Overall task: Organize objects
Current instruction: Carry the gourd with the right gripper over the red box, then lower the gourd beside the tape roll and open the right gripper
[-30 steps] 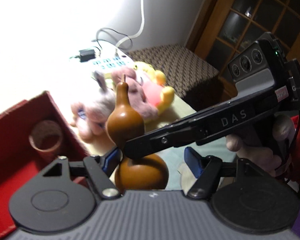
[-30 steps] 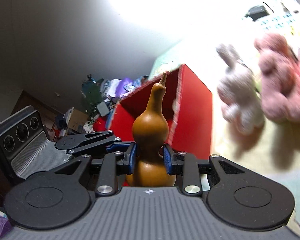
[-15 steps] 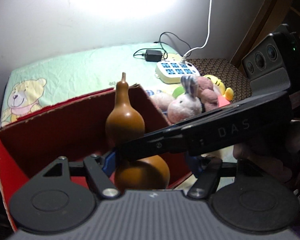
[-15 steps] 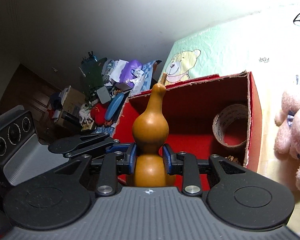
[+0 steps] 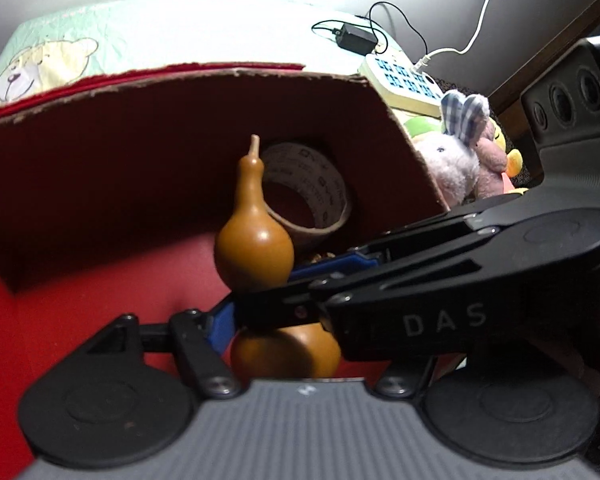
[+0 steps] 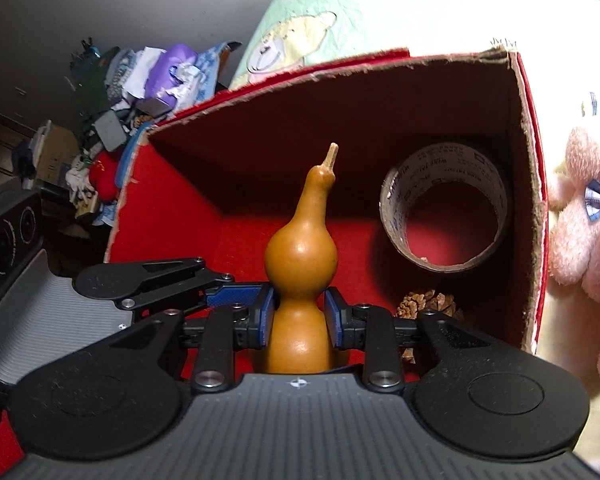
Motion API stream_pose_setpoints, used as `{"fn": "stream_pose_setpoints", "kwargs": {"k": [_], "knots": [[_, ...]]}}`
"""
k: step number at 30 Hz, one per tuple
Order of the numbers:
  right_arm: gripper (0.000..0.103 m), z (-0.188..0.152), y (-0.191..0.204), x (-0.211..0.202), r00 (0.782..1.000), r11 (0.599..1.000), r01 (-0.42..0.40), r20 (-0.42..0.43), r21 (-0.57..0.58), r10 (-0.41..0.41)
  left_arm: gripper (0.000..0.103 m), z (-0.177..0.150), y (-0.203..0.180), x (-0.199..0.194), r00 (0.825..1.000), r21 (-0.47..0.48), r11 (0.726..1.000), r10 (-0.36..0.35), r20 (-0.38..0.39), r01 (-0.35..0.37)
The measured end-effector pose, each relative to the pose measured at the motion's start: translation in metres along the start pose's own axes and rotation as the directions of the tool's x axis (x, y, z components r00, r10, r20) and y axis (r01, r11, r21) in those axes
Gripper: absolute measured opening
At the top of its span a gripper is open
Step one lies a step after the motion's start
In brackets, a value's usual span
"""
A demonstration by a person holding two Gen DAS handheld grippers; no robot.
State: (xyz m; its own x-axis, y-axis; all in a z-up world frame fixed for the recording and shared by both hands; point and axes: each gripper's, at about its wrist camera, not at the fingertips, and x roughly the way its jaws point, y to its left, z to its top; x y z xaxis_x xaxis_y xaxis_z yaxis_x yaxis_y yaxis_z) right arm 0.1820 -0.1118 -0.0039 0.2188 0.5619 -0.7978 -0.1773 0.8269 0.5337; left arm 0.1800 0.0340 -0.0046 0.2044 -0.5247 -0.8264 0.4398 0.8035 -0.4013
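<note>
Right gripper (image 6: 300, 316) is clamped on the waist of the brown gourd (image 6: 300, 256), blue pads against both sides, stem pointing up and away. The gourd hangs over the open red box (image 6: 188, 216), above its red floor.

Left gripper (image 5: 300, 312) has its jaws closing; the gourd's lower bulb sits between them. One blue pad lies just beside the bulb, but the right gripper's arm hides the other, so contact there cannot be told.

Already in the box: a tape roll (image 6: 444, 208) against the right wall and a pine cone (image 6: 428, 304) in the near right corner. Plush toys (image 6: 588, 240) lie outside on the bed, beside the right wall.

Step in hand, as judged: lowering the gourd into the box.
- Aim for the bare floor left of the tape roll.
- Keep the stem off the far wall.
- Set the base down before releasing; the rounded bottom may roll towards the pine cone.
- Release one gripper at a time.
</note>
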Motion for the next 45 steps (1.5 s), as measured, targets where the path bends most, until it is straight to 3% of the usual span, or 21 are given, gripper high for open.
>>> {"fn": "stream_pose_setpoints", "kwargs": {"k": [10, 15, 21, 27, 31, 35, 45], "knots": [[0.031, 0.003, 0.0, 0.014, 0.996, 0.997, 0.08, -0.045, -0.019, -0.081, 0.069, 0.002, 0.013, 0.014, 0.997, -0.046, 0.998, 0.03, -0.068, -0.033], [0.032, 0.002, 0.005, 0.02, 0.988, 0.987, 0.15, -0.026, -0.064, -0.152, 0.069, 0.0, 0.019, 0.02, 0.995, -0.078, 0.996, 0.034, -0.09, -0.042], [0.032, -0.001, 0.005, 0.022, 0.986, 0.982, 0.165, 0.022, -0.088, -0.163, 0.069, -0.001, 0.018, 0.019, 0.994, -0.059, 0.995, 0.073, -0.083, -0.078], [0.031, -0.003, 0.006, 0.019, 0.986, 0.985, 0.153, 0.078, -0.081, -0.147, 0.072, -0.004, 0.015, 0.014, 0.993, -0.034, 0.994, 0.1, -0.058, -0.102], [0.031, 0.001, 0.0, 0.011, 0.995, 0.999, 0.02, 0.095, -0.043, -0.015, 0.074, -0.009, 0.014, -0.004, 0.993, -0.01, 0.993, 0.118, -0.001, -0.118], [0.031, 0.011, -0.001, 0.014, 0.996, 0.998, -0.064, 0.063, -0.004, 0.064, 0.076, -0.014, 0.014, -0.019, 0.978, 0.004, 0.979, 0.201, 0.049, -0.202], [0.031, 0.02, 0.016, 0.046, 0.999, 1.0, 0.0, -0.047, -0.009, -0.001, 0.076, -0.013, 0.02, -0.016, 0.938, 0.02, 0.938, 0.346, 0.025, -0.346]]}}
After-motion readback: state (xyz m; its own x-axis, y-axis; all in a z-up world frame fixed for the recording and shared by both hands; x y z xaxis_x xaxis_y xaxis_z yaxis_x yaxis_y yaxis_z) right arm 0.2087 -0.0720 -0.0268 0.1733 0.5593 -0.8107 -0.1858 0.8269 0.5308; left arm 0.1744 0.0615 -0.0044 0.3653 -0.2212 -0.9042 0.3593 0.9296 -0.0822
